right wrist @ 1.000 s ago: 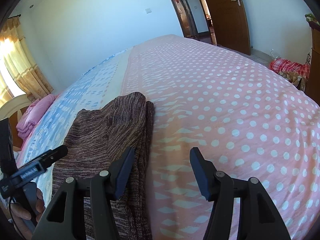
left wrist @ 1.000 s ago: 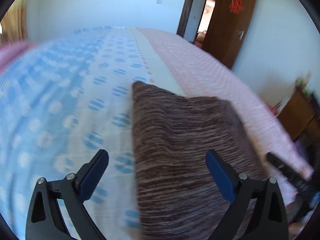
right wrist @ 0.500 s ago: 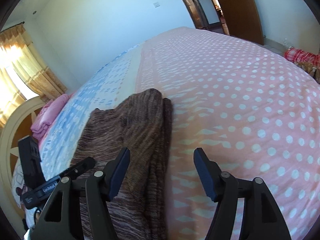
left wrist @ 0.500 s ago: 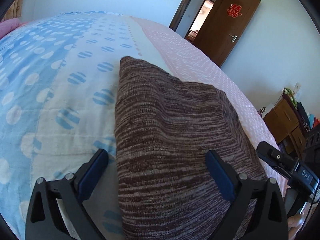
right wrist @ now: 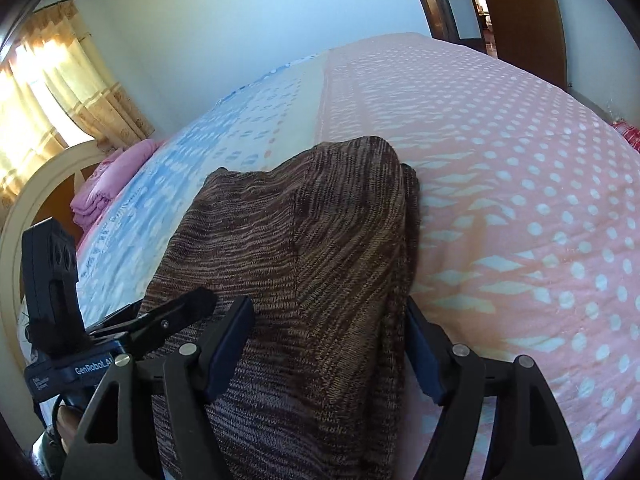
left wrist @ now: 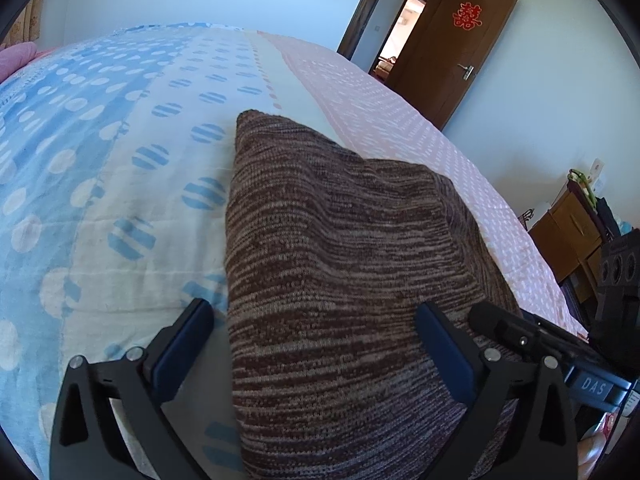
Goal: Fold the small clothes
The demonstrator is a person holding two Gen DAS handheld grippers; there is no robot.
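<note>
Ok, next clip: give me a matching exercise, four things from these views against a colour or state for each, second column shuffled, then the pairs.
Things:
1. knit garment
2. left gripper
3. door
4. folded bedding by the headboard

Colour or state:
A. standing open, with a red paper cutting on it
B. pink, stacked
C. brown, streaky, folded on the bedspread
D. open, fingers either side of the fabric's near end

Pairs: 1-C, 2-D, 3-A, 4-B

Brown-streaked knit garment [left wrist: 340, 264]; blue-and-pink dotted bedspread [left wrist: 132, 152].
</note>
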